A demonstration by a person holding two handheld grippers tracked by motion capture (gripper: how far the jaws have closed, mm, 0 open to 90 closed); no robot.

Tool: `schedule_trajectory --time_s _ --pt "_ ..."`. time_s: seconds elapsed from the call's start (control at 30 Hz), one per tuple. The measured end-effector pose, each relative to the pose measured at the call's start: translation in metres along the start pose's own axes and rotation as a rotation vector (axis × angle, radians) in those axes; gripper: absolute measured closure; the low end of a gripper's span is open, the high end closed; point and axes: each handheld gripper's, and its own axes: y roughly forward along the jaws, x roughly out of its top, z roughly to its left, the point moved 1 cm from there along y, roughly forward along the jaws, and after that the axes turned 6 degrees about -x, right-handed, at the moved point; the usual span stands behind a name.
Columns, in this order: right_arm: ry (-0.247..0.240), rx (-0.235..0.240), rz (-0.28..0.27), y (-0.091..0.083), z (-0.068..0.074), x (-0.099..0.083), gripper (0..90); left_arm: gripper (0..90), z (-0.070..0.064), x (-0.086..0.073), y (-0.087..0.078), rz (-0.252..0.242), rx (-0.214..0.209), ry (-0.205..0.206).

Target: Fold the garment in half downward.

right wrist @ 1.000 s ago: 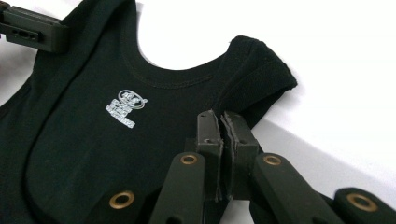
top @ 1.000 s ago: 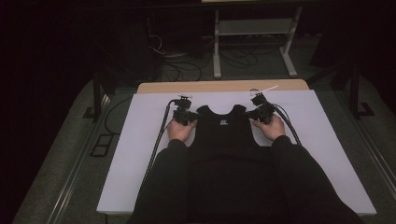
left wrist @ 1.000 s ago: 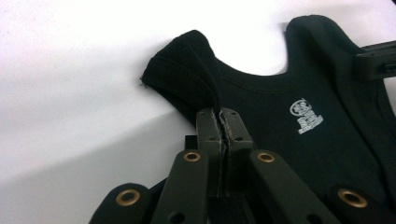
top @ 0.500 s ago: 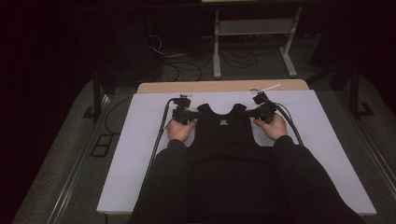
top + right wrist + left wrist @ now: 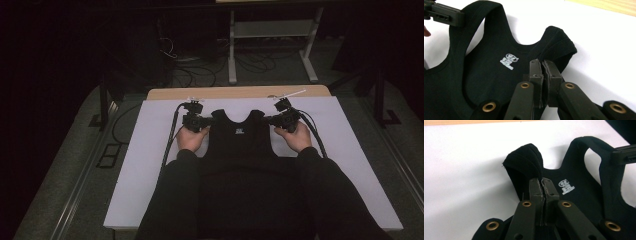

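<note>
I hold the left gripper [image 5: 541, 185] clamped on one shoulder strap of the black tank top [image 5: 243, 140]. The right gripper [image 5: 542, 66] clamps the other strap, at 3 o'clock from the first.

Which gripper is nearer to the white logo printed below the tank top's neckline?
Neither clearly. The left gripper is shut on one shoulder strap and the right gripper on the other, so the white logo on the tank top lies about midway between them.

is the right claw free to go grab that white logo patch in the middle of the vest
Probably not as things stand: the right claw is shut on the vest's shoulder strap. The logo itself lies uncovered with nothing over it, so the claw would need to let go first.
</note>
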Motion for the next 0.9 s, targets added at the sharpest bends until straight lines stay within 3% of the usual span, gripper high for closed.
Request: schedule_trajectory --time_s 0.17,0.47,0.77,0.9 --pt "-0.010 0.006 -0.019 -0.009 0.003 0.001 84.4 86.9 -0.006 0.002 -0.007 -0.023 -0.010 0.001" --pt "-0.030 0.026 -0.048 -0.020 0.014 0.003 84.3 86.9 -0.018 0.003 -0.018 -0.033 -0.023 0.041" --pt "-0.011 0.067 -0.092 -0.035 0.021 0.001 84.3 86.9 -0.028 0.001 -0.034 -0.062 -0.063 0.047" --pt "-0.011 0.089 -0.112 -0.046 0.023 0.001 84.3 86.8 -0.033 0.000 -0.042 -0.068 -0.061 0.064"
